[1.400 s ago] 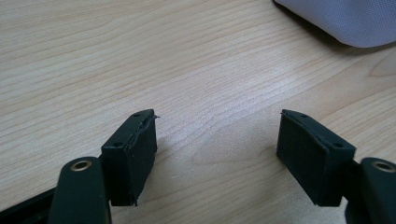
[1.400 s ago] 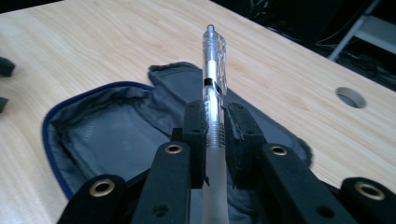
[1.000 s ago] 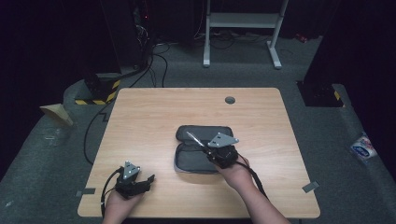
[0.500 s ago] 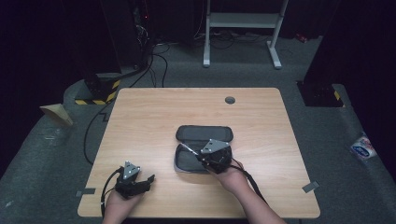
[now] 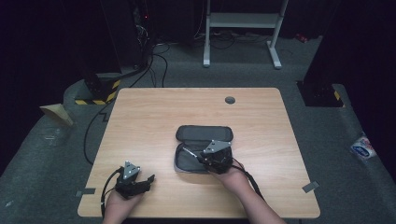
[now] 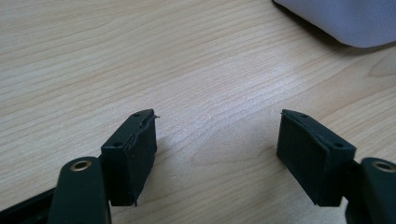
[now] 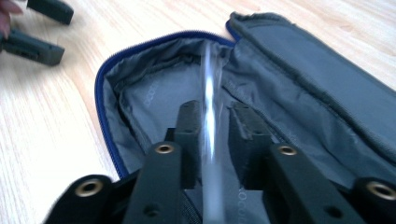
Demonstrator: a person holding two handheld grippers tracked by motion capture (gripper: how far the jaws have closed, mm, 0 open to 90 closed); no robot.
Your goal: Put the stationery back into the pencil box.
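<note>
A dark grey pencil case [image 5: 204, 133] with a blue zipper lies unzipped at the middle of the table, its lining [image 7: 154, 98] facing up. My right gripper [image 5: 201, 157] reaches low into its near half. A slim, shiny pen [image 7: 210, 84] lies between its jaws, pointing away along the case, and juts out to the upper left [image 5: 189, 151]. These jaws [image 7: 215, 112] have just been opening: a gap shows beside the pen, so the pads no longer press it. My left gripper [image 5: 147, 179] rests open on the table's near left, with bare wood between its jaws [image 6: 217, 140].
The wooden table [image 5: 154, 116] has a round cable hole [image 5: 229, 100] near its far edge. A corner of the case [image 6: 345, 18] shows in the left gripper view. The left gripper [image 7: 44, 28] lies beyond the case in the right gripper view. Cables and a metal stand sit on the floor behind.
My right gripper has sunk toward the open case with the pen, whose tip now points lower into the case. The left gripper has stayed still.
</note>
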